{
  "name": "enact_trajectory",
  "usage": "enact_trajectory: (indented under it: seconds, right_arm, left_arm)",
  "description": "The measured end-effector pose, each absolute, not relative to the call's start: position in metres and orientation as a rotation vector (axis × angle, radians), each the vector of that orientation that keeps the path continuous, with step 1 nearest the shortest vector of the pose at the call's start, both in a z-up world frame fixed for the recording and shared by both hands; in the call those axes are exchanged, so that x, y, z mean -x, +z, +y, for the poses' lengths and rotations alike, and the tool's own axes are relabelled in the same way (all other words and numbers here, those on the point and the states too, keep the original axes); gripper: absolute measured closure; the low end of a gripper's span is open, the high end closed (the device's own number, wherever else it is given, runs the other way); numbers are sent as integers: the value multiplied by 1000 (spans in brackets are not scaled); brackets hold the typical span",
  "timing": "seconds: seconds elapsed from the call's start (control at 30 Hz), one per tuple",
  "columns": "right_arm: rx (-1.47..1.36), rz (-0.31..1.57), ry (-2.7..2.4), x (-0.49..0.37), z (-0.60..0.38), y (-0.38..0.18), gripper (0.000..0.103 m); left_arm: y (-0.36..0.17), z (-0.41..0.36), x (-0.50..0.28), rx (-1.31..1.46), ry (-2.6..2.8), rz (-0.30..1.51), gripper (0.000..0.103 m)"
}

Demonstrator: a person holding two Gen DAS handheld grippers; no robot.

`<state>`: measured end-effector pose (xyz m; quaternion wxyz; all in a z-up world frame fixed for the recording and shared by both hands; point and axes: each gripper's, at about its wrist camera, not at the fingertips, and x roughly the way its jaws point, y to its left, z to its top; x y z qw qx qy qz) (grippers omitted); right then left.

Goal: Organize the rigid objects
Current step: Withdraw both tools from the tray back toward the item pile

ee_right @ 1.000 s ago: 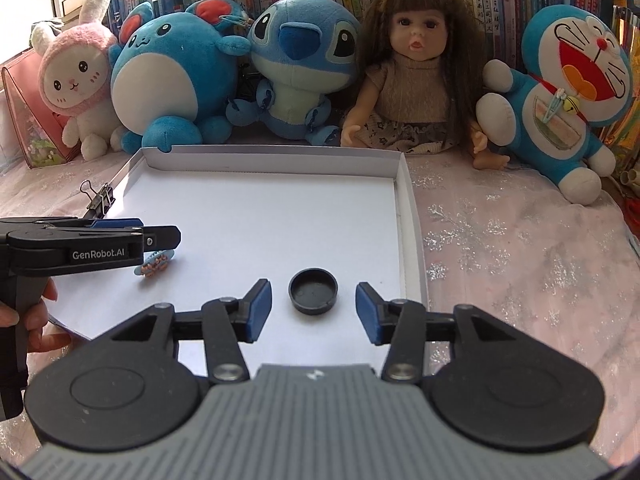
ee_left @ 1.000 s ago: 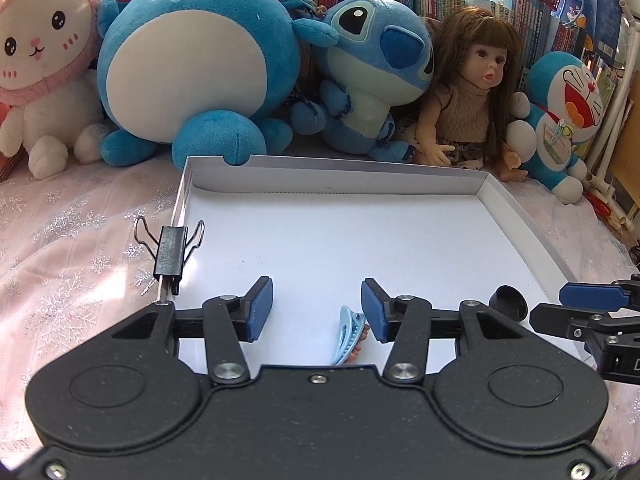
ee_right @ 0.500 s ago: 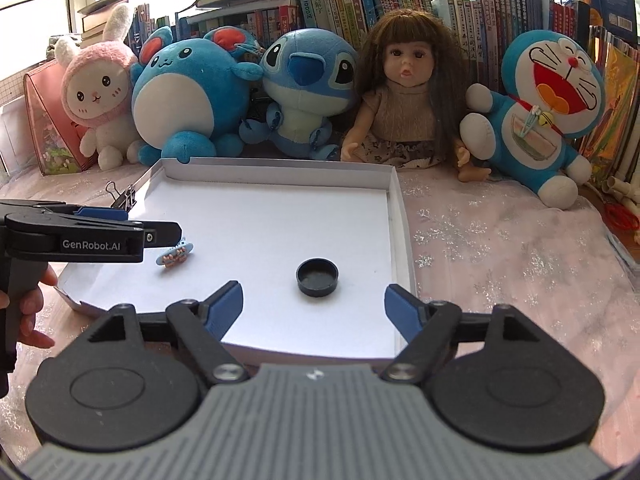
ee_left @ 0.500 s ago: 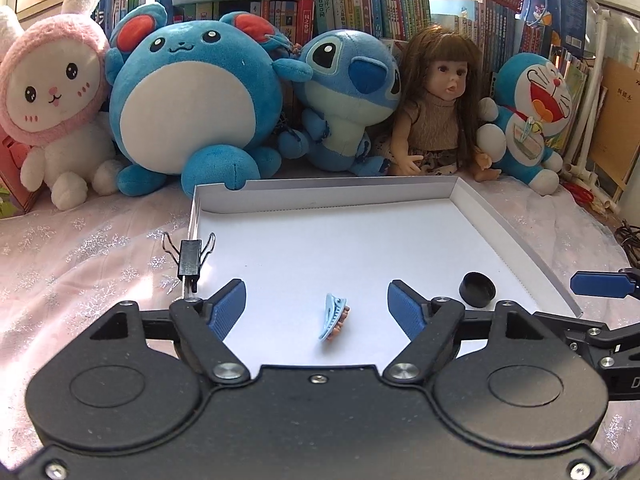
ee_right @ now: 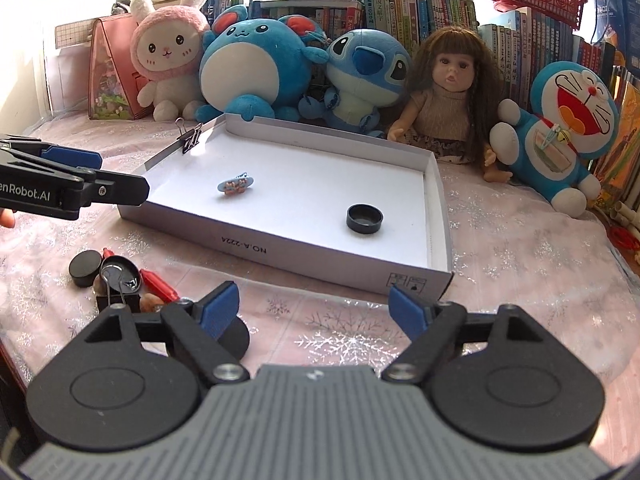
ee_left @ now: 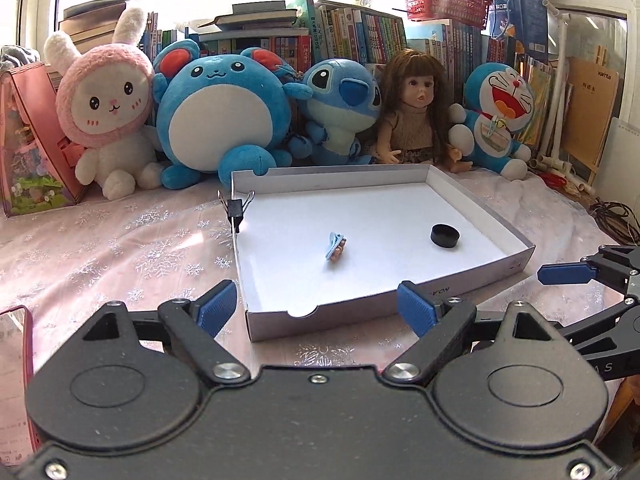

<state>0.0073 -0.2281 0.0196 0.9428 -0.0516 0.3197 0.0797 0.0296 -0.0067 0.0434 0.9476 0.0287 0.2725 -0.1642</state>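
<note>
up front in the left wrist view, the left gripper (ee_left: 316, 308) is opening, jaws empty, before the shallow white cardboard tray (ee_left: 472, 200) holding a light blue hair clip (ee_left: 336, 246) and round black plastic cap (ee_left: 445, 236). in the right wrist view, the right gripper (ee_right: 314, 308) gapes wide and empty; more black caps (ee_right: 85, 268) lie outside the tray.

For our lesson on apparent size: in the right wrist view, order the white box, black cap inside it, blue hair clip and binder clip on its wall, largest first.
1. white box
2. black cap
3. blue hair clip and binder clip: they look alike, and the binder clip sits farther away, so unranked.
</note>
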Motion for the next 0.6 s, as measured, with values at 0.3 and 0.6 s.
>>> enact_trajectory:
  seconds: [0.3,0.6]
  right_arm:
    - [123,651,200,13,-222,13,16]
    - [112,675,230,15,-214,6,23]
  left_arm:
    - [27,10,13,-56,-325,573,18]
    - [15,12,26,-121,-338,609,33]
